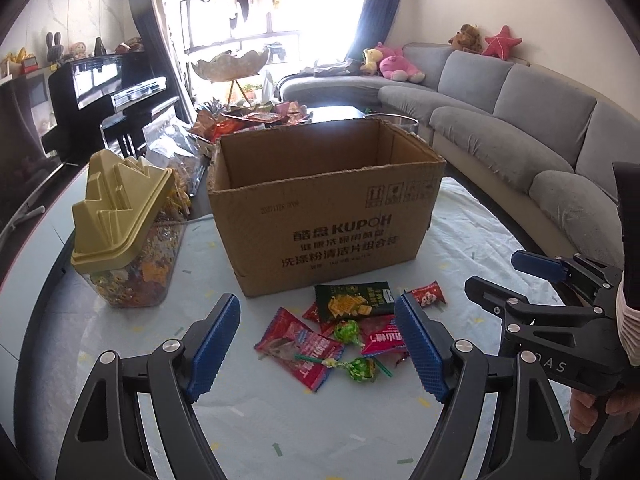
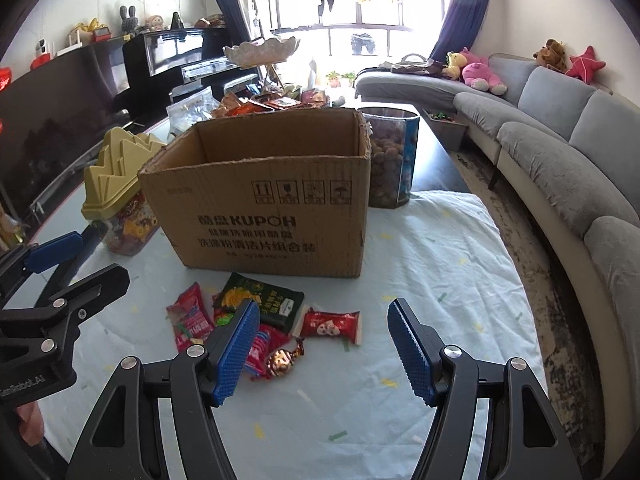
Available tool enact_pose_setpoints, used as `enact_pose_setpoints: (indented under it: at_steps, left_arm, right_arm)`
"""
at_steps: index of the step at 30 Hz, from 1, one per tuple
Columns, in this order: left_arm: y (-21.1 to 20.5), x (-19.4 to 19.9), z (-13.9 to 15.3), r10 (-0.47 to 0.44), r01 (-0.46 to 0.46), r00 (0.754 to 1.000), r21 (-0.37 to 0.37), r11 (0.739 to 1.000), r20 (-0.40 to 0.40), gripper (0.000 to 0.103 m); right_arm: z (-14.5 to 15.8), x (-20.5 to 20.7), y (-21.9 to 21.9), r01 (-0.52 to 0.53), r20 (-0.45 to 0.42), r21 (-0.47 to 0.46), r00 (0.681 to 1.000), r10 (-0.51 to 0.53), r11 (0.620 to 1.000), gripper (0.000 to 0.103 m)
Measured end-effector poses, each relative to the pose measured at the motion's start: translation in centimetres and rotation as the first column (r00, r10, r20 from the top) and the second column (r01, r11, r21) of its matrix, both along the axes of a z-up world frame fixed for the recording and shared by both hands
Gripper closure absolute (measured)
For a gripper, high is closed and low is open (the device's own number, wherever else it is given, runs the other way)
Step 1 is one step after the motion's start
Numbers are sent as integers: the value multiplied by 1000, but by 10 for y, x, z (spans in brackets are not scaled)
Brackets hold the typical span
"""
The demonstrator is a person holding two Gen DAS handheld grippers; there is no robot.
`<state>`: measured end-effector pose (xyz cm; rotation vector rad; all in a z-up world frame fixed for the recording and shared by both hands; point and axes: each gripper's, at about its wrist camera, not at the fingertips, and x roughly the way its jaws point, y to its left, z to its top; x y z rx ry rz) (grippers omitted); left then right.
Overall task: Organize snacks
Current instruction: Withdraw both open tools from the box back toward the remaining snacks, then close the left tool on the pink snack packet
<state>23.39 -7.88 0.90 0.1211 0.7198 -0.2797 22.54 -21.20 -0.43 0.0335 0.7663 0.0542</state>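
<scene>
Hovering wide apart and empty, the left gripper (image 1: 320,344) and right gripper (image 2: 320,348) are framing the snack packets (image 1: 340,332) lying loose on the tablecloth (image 2: 440,260), just before the open KUPOH carton (image 1: 328,200), presumably their destination. Only the right view is showing the jar of round snacks (image 2: 390,160) beside it.

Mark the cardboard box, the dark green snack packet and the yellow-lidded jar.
cardboard box (image 1: 328,216), left wrist view, on its printed front wall.
dark green snack packet (image 1: 354,300), left wrist view, on the middle of its printed face.
yellow-lidded jar (image 1: 120,208), left wrist view, on the stepped yellow lid.
</scene>
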Motion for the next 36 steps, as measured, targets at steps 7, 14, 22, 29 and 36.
enact_pose_setpoints:
  at_steps: [7, 14, 22, 29, 36]
  left_arm:
    - [-21, 3, -23, -47, 47, 996, -5, 999, -69, 23]
    - [-39, 15, -49, -97, 94, 985, -28, 995, -141, 27]
    - [-54, 36, -72, -113, 115, 972, -5, 993, -207, 37]
    - [-61, 47, -87, -121, 125, 959, 1, 992, -255, 48]
    - [-65, 50, -97, -128, 134, 954, 5, 991, -270, 59]
  right_arm:
    - [-20, -8, -17, 17, -47, -2, 999, -17, 1000, 35]
    - [-40, -11, -31, 44, -89, 7, 995, -43, 999, 35]
    - [-61, -9, -41, 78, -134, 14, 988, -76, 997, 35]
    - [-70, -4, -43, 87, -152, 36, 985, -81, 996, 35]
    - [-75, -1, -45, 94, -166, 54, 983, -84, 994, 35]
